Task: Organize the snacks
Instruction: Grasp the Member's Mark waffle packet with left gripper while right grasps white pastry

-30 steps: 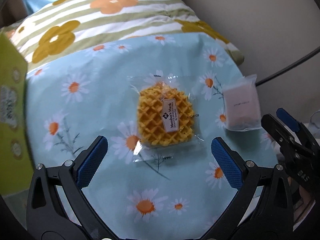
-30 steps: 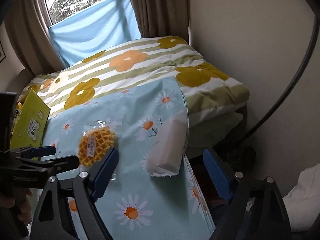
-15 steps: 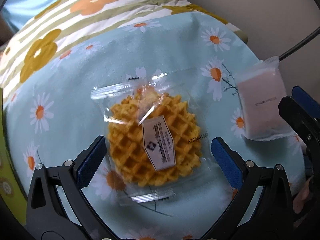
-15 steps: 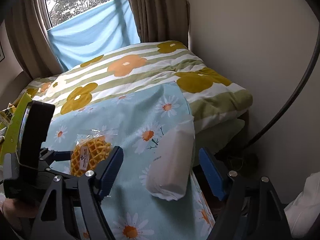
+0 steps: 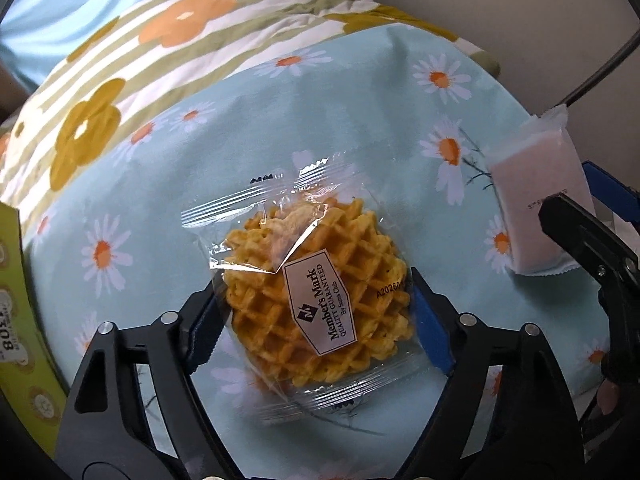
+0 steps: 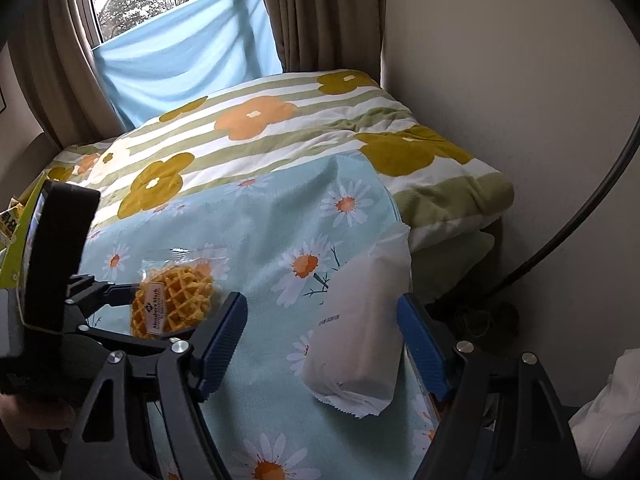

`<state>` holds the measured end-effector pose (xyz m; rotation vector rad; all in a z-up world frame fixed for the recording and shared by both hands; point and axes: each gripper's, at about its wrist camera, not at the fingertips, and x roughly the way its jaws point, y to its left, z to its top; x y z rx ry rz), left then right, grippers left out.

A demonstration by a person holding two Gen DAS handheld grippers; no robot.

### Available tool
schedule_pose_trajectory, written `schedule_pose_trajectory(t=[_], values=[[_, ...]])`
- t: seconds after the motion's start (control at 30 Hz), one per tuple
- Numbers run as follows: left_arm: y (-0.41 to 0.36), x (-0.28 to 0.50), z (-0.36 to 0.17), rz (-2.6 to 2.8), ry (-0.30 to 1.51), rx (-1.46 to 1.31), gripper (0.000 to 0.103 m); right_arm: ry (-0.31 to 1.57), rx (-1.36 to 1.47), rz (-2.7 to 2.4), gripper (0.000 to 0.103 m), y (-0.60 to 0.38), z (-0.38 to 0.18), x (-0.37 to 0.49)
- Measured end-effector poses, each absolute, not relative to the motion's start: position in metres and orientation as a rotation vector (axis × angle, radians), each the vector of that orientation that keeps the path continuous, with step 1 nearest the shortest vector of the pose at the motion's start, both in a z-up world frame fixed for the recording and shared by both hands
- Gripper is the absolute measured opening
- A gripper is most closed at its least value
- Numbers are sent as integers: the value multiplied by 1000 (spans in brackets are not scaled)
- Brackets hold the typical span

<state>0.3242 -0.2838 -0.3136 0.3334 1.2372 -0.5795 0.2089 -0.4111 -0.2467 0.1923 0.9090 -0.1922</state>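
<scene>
Left gripper (image 5: 316, 312): blue pads pressed against both sides of the waffle (image 5: 320, 300), pinching the clear wrapper at its near half. Pack appears to rest on the daisy cloth (image 5: 208, 152); lift not evident.

Right gripper (image 6: 322, 336): fingers spread wide, straddling the white pack (image 6: 360, 332) without touching it, as far as can be seen. That pack lies at the right edge of the cloth, near the drop-off, well apart from the waffle.

Outward: striped flower quilt (image 6: 256, 128) behind the cloth, curtain (image 6: 316, 12) and window beyond, wall on the right. A green box (image 5: 20, 320) sits at the far left, just beside the cloth; its contents are not clear from here.

Progress, judged: early. Two snacks lie loose in view, neither put away. Waffle is gripped and ready to carry, probably toward the green box. White pack is lined up for a grasp but not yet held. Both moves remain.
</scene>
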Motion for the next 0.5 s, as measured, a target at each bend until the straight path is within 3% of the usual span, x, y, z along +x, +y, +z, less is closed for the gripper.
schedule_pose_trajectory(t=[0.5], values=[[-247,329,-291,-532,1222,241,78,859,206,-47,73,-387,-233,213]])
